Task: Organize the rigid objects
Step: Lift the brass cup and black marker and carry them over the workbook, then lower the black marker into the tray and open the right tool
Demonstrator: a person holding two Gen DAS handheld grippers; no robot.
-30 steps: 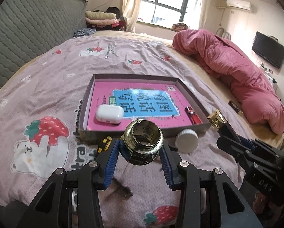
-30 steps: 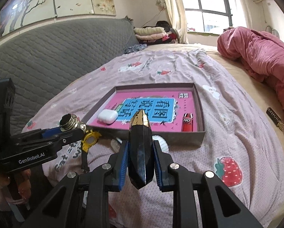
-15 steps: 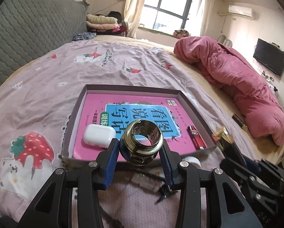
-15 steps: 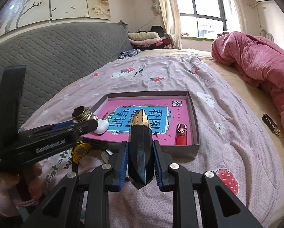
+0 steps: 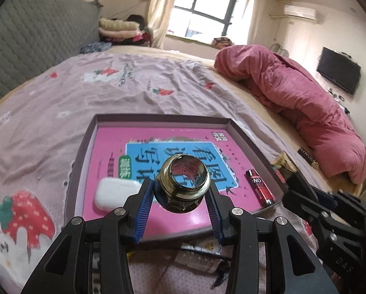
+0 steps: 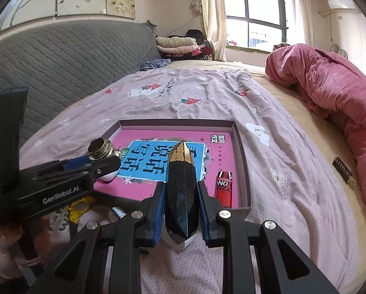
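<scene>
Jar (image 5: 181,183) gripped in my left gripper (image 5: 180,210) at frame centre, faceted black bottle (image 6: 181,196) clamped in my right gripper (image 6: 181,210), tray (image 5: 158,118) just behind.

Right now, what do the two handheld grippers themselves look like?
Both match: the left gripper and right gripper have black angular plastic bodies, silver round bolts and blue ribbed finger pads. White GenRobot.AI lettering marks the left one's side. No cables show.

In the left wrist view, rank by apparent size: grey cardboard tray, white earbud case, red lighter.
1. Grey cardboard tray
2. White earbud case
3. Red lighter
All lie at similar depth, so the order is safe.
</scene>
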